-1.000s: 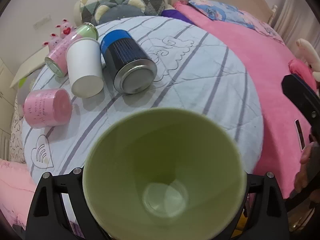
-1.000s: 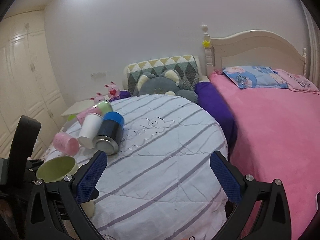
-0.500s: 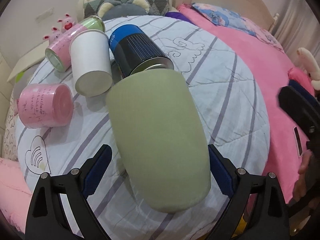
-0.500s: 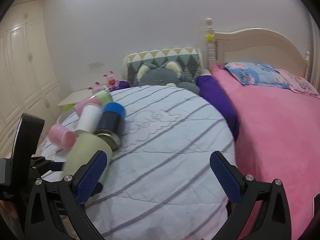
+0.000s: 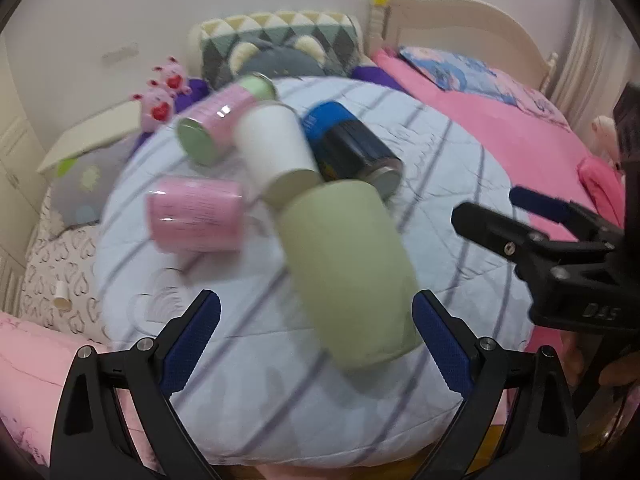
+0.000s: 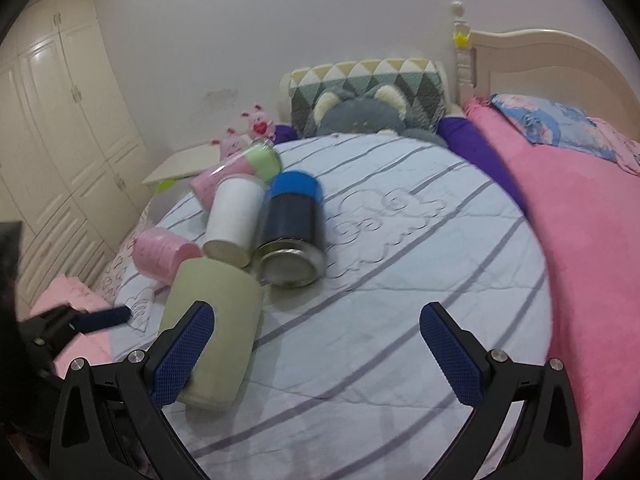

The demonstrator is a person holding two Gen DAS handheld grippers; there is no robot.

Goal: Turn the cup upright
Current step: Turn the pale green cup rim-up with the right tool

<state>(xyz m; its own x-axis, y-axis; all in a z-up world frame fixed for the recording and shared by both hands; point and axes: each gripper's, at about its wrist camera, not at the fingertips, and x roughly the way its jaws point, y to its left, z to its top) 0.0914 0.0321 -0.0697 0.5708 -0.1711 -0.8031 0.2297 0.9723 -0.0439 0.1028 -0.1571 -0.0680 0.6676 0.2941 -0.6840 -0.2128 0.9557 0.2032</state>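
A pale green cup [image 5: 348, 272] lies on its side on the round striped cushion [image 5: 460, 184], blurred, its base toward the other cups. It also shows in the right wrist view [image 6: 212, 320]. My left gripper [image 5: 316, 344] is open, its blue pads on either side of the cup's near end without touching it. My right gripper [image 6: 316, 352] is open and empty over the cushion, with the green cup by its left finger [image 6: 182, 354]. The right gripper also shows in the left wrist view [image 5: 532, 220].
Behind the green cup lie a white paper cup [image 5: 276, 152], a blue and black can [image 5: 352, 148], a pink cup [image 5: 196, 216] and a pink-and-green tumbler [image 5: 224, 120]. A pink bed [image 6: 580, 220] is on the right, pillows and plush toys behind, wardrobe [image 6: 52, 120] on the left.
The green cup left my left gripper's hold and now lies on the cushion. My left gripper opened and drew back. The right gripper moved closer toward the cups.
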